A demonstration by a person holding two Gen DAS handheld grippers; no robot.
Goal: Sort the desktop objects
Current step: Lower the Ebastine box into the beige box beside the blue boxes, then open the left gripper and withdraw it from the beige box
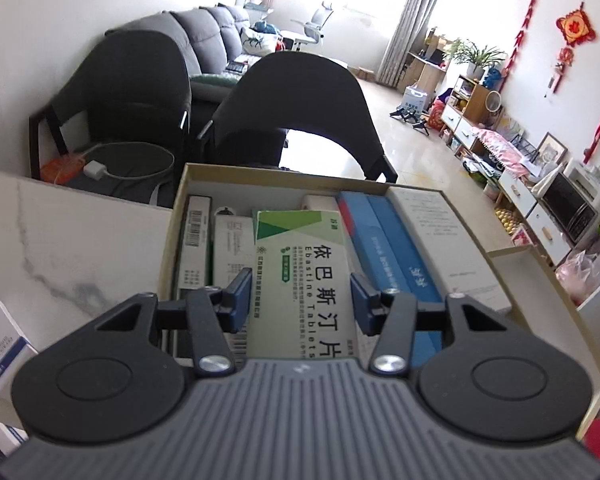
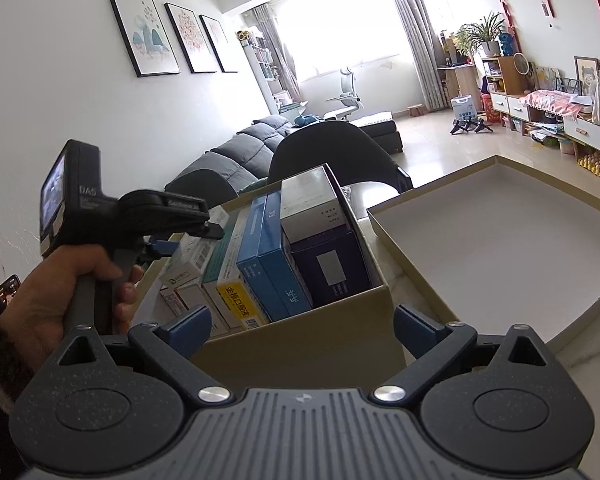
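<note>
Left gripper (image 1: 300, 300) pinches a green-and-white tablet box (image 1: 300, 276), blue pads (image 1: 238, 296) pressed on its two long sides. The box hangs over the open cardboard box (image 2: 300, 344), above the packs already standing there.

Right gripper (image 2: 302, 330) sits at the near wall of the cardboard box; jaws spread wide, nothing between the pads (the box wall lies beyond them, and I cannot tell whether they touch it).

Contents seen from the right wrist: two blue cartons (image 2: 268, 256) upright side by side, a dark purple carton (image 2: 332, 268) with a white-grey carton (image 2: 312, 204) on top of it, a yellow-labelled pack (image 2: 236, 300), and several small white packs (image 2: 188, 264) leaning at the left end. Packing is tight; the only looser spot is around the small white packs, under the held tablet box.

Beside the cardboard box on the right lies its shallow lid (image 2: 500, 240), inside up, nearly touching.

A hand (image 2: 60, 292) with a dark furry cuff grips the left tool's handle at the box's left end.

The marble-patterned tabletop (image 1: 80, 248) carries a white-and-blue pack (image 1: 0, 344) at its near left edge. Two dark chairs (image 1: 300, 112) stand just past the table's far edge, a grey sofa (image 1: 208, 32) behind them.
</note>
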